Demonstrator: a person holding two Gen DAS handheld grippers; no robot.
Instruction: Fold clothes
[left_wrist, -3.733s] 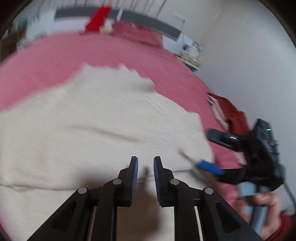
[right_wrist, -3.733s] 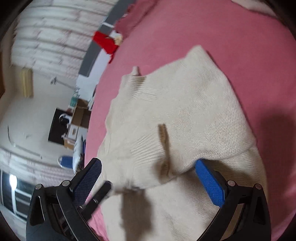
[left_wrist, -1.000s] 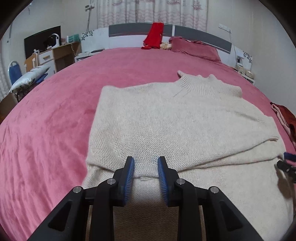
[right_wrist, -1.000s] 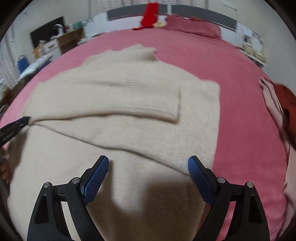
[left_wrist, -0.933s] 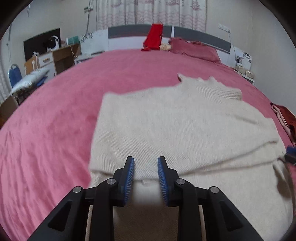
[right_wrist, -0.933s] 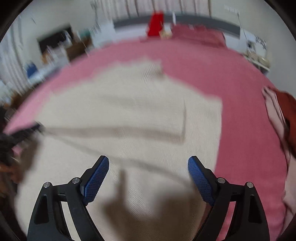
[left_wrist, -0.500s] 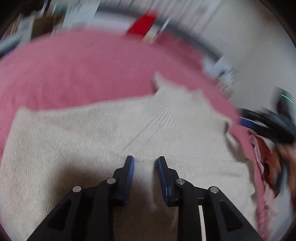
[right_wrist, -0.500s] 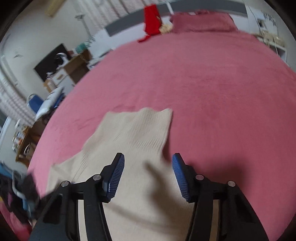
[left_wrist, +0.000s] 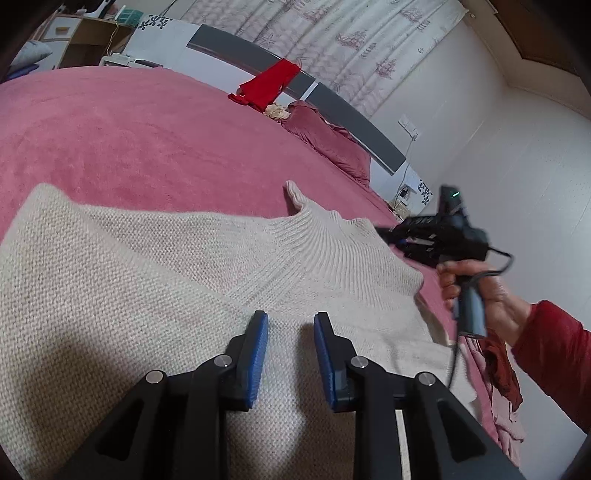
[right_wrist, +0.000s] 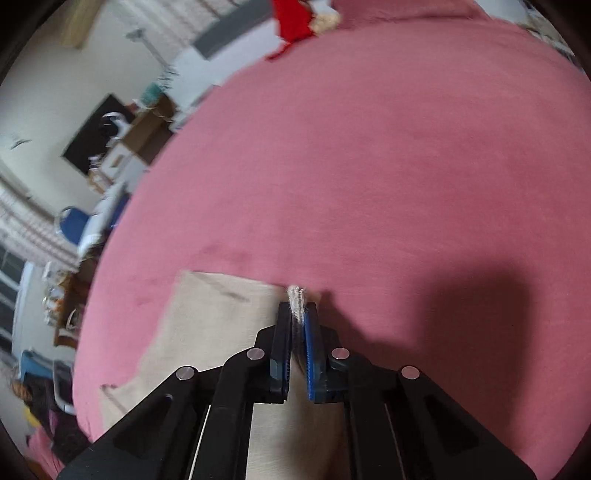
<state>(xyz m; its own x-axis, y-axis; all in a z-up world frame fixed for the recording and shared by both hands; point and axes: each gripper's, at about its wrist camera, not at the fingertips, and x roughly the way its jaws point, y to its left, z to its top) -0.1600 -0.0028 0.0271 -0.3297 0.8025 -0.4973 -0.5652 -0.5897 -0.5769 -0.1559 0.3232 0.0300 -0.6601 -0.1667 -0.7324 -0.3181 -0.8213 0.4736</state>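
The right gripper (right_wrist: 297, 314) pinches the sweater (left_wrist: 155, 280) at its collar edge. The left gripper (left_wrist: 290, 332), slightly parted and empty, hovers over the knit; bare bedspread (left_wrist: 129, 136) lies beyond.

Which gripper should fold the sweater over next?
Right. The right gripper is already shut on the sweater at its collar edge; the left gripper is open and holds nothing.

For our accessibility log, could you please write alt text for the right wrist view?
The right hand-held gripper is shut on a bunched edge of the cream sweater, which lies on a pink bedspread. Blurred furniture stands beyond the bed's left edge.
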